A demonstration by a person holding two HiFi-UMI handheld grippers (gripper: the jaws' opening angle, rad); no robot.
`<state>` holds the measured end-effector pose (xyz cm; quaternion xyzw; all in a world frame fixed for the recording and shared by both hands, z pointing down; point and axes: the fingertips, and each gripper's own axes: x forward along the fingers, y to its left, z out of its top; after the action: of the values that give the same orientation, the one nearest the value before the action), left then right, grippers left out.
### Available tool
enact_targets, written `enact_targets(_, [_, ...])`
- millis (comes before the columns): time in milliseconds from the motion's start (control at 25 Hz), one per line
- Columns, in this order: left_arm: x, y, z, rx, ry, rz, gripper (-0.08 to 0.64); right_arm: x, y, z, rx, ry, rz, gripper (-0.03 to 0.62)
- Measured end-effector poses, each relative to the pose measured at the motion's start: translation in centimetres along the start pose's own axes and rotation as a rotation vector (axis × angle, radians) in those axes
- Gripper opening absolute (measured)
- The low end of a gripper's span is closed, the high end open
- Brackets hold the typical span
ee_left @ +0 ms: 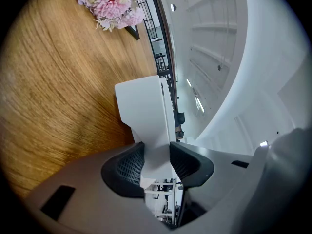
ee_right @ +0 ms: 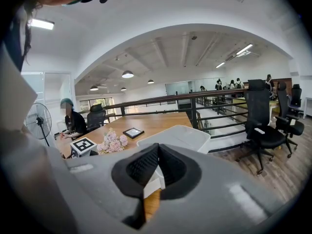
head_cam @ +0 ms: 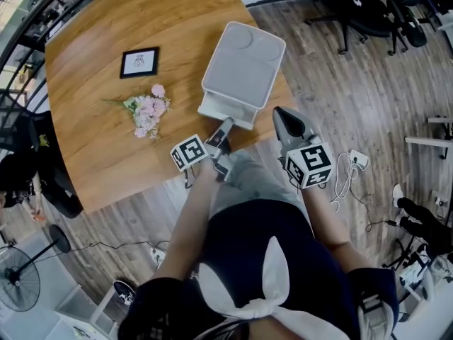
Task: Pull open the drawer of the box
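A white box (head_cam: 244,62) lies on the wooden table (head_cam: 85,140) near its front edge. Its drawer (head_cam: 225,112) sticks out a little from the side facing me. My left gripper (head_cam: 221,132) is shut on the drawer's front lip. In the left gripper view the white lip (ee_left: 144,106) sits pinched between the two dark pads (ee_left: 127,165) of the left gripper (ee_left: 157,162). My right gripper (head_cam: 284,116) hovers just right of the box's near corner. Its jaws meet with nothing between them, and the right gripper (ee_right: 157,152) points at the box (ee_right: 178,136).
A bunch of pink flowers (head_cam: 148,110) and a small framed picture (head_cam: 139,62) lie left of the box. A person sits at the table's left end (head_cam: 28,161). Office chairs (head_cam: 368,6) stand beyond the table; cables (head_cam: 347,176) and a fan (head_cam: 21,275) are on the floor.
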<state>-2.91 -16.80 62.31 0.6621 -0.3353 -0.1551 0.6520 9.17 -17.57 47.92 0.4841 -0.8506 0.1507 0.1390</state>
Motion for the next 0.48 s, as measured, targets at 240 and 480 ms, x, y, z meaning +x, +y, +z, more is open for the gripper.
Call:
enact_targets(240, [0.02, 0.05, -0.08, -0.006, 0.003, -0.002, 0.175, 0.08, 0.04, 0.14, -0.007, 0.002, -0.001, -0.002])
enact_targets(480, [-0.29, -0.02, 0.08, -0.004, 0.006, -0.002, 0.175, 0.29, 0.31, 0.52, -0.008, 0.0, 0.001, -0.003])
